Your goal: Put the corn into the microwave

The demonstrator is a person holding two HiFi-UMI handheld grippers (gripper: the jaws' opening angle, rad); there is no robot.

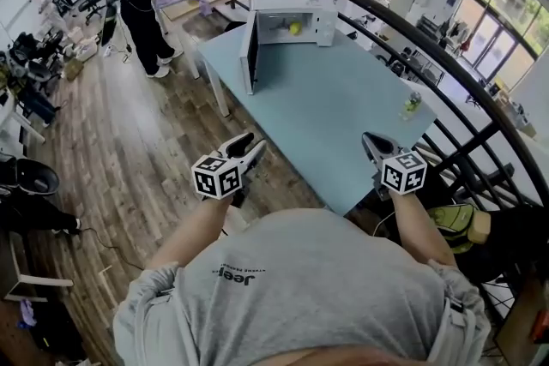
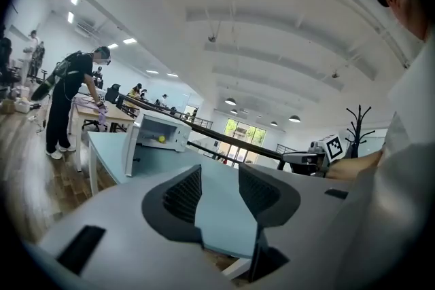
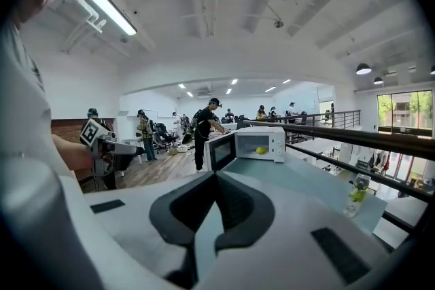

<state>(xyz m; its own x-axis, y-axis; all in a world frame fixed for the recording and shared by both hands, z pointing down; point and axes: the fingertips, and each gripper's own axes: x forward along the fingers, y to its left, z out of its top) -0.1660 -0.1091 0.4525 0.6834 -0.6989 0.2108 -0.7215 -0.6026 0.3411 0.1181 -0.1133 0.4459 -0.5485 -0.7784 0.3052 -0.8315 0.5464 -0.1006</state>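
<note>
The white microwave (image 1: 322, 17) stands at the far end of the light-blue table (image 1: 326, 116), its door (image 1: 250, 56) swung wide open. Inside lies the yellow corn (image 1: 294, 28), which also shows in the left gripper view (image 2: 162, 139) and the right gripper view (image 3: 261, 150). My left gripper (image 1: 249, 148) hovers off the table's near left edge, far from the microwave; its jaws (image 2: 219, 168) stand apart with nothing between them. My right gripper (image 1: 371, 146) is held at the near right edge; its fingertips (image 3: 216, 176) meet, empty.
A small green-and-clear bottle (image 1: 412, 105) stands at the table's right edge. A curved black railing (image 1: 446, 64) runs along the right side. A person in black (image 1: 141, 4) bends over another table at the far left. Wooden floor lies left of the table.
</note>
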